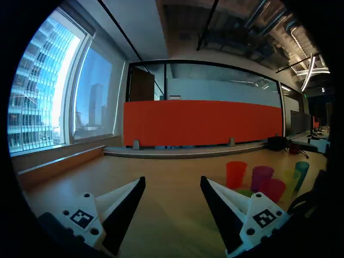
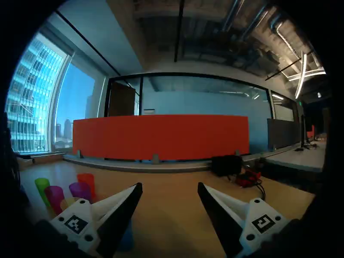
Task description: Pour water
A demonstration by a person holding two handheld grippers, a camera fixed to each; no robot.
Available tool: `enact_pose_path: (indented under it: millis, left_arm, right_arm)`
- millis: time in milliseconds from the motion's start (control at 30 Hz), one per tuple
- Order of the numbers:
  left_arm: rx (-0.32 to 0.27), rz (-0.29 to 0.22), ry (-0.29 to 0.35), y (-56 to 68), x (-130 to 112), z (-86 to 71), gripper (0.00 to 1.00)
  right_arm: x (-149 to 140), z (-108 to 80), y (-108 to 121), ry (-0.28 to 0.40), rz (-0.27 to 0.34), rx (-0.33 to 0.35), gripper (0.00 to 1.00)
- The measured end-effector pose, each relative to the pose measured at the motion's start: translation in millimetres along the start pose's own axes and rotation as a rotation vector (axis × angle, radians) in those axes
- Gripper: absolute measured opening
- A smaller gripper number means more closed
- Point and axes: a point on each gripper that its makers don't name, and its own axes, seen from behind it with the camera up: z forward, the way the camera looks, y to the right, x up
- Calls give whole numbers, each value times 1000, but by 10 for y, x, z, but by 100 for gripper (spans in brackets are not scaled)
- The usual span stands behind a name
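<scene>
Left gripper view: left gripper [image 1: 172,178] jaws apart, bare worktop [image 1: 172,206] in the gap. Markings: one black-and-white square code tag [image 1: 81,218] on each jaw, two in all; I can make out no other writing.

The cups [image 1: 268,180] stand on the worktop ahead of the jaws and to the right of the right jaw, bunched close together. I count five:
- orange cup [image 1: 235,173], nearest the gap
- purple cup [image 1: 261,175]
- magenta cup [image 1: 275,190]
- yellow cup [image 1: 291,178]
- teal cup [image 1: 302,169], farthest right

A greenish rim [image 1: 246,192] sits low just past the right jaw tip; can't tell if it's a sixth cup. An orange panel [image 1: 202,122] runs across, far ahead of both jaws. The window [image 1: 43,103] is off to the left.

Right gripper view: right gripper [image 2: 170,185] jaws apart, worktop between them. Again one code tag per jaw, two in all. Here the cups are ahead and left of the left jaw. Five show by colour: green, magenta, purple, orange and a yellowish one low down, partly behind the jaw. A blue object [image 2: 127,241] lies under the left jaw, mostly hidden. One black bag [image 2: 227,165] is ahead, right of the right jaw tip, with one red item [image 2: 247,177] and cables just beside it.
</scene>
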Motion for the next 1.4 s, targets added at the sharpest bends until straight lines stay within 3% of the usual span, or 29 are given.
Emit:
enact_pose_path:
  millis: [500, 1400]
  left_arm:
    - [0, 0, 0, 6, 3, -3, 94]
    - [0, 0, 0, 7, -2, -3, 94]
  right_arm:
    - [-178, 31, 16, -48, -16, -4, 100]
    - [-182, 32, 18, -51, -14, -10, 100]
